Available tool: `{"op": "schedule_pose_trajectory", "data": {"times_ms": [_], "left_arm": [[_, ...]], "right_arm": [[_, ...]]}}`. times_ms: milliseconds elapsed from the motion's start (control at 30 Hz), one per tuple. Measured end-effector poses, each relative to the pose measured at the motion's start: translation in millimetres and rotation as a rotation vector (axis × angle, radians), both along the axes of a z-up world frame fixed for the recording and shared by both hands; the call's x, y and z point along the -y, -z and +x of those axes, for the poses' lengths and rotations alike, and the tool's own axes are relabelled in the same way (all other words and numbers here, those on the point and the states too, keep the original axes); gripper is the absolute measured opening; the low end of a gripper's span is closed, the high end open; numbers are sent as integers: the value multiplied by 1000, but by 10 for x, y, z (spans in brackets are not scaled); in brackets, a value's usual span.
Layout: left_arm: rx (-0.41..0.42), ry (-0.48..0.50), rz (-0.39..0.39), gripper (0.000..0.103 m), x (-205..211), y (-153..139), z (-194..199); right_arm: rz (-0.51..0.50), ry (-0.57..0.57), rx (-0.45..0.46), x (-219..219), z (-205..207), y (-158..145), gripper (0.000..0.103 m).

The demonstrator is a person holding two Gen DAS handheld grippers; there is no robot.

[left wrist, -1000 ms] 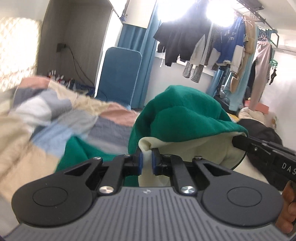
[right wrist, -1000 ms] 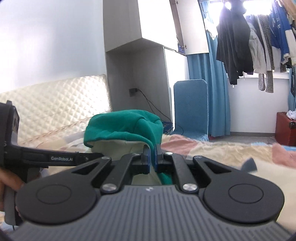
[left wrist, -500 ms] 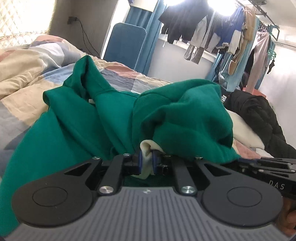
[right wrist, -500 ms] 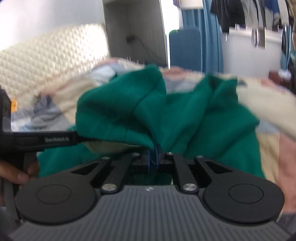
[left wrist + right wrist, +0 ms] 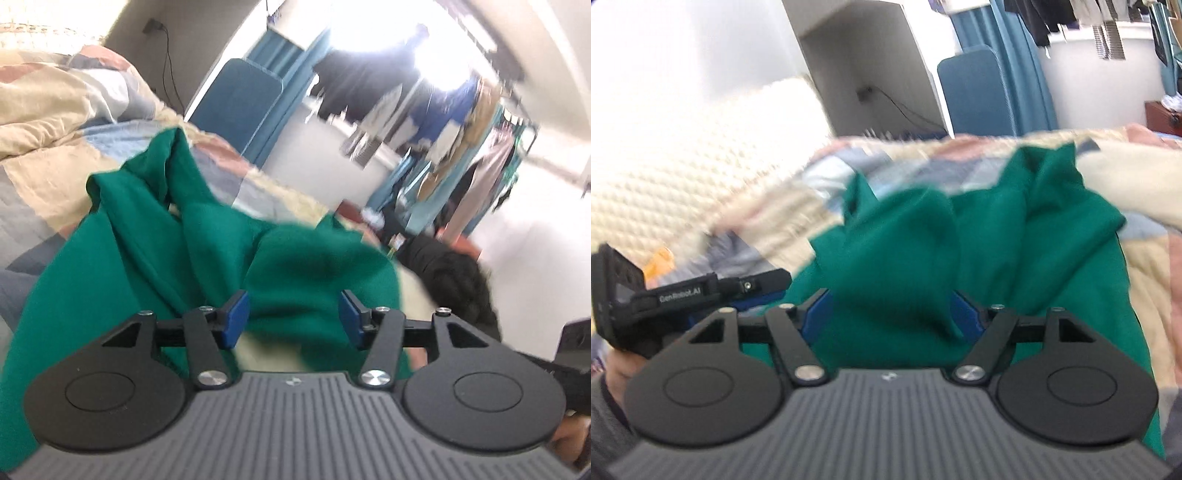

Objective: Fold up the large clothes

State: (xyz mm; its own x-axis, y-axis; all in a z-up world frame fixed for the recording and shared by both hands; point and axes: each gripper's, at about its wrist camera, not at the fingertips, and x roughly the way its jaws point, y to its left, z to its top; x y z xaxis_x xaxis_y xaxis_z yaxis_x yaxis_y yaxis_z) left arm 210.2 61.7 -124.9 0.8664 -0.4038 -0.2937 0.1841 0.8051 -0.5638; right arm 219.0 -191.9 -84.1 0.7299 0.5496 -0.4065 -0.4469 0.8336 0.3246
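On one patchwork quilt [image 5: 55, 122] lay one green garment [image 5: 155, 258]; two grippers, left gripper [image 5: 291, 314] and right gripper [image 5: 890, 317], jaws opening wide, cloth between, unpinched.

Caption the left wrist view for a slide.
Left gripper jaws opening over the crumpled green garment on a patchwork quilt.

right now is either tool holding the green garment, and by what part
Nothing is held. Both the left tool and right tool are opening, pads clear of the green garment, which lies between them on the quilt.
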Motion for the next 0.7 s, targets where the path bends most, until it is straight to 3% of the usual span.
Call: {"op": "schedule_pose_trajectory", "data": {"times_ms": [167, 333, 433, 533, 700], "left_arm": [[6, 10, -47, 60, -60, 6, 131], [-46, 50, 14, 58, 84, 141, 419], [-63, 67, 58, 58, 164, 238, 516], [-108, 83, 117, 58, 246, 354, 608], [-225, 87, 141, 59, 265, 601, 729]], "right_arm": [[50, 85, 50, 22, 128, 6, 73], [66, 132, 78, -48, 384, 86, 73], [74, 122, 126, -120, 461, 105, 62], [50, 95, 163, -224, 543, 144, 45], [-58, 27, 77, -444, 685, 355, 19]]}}
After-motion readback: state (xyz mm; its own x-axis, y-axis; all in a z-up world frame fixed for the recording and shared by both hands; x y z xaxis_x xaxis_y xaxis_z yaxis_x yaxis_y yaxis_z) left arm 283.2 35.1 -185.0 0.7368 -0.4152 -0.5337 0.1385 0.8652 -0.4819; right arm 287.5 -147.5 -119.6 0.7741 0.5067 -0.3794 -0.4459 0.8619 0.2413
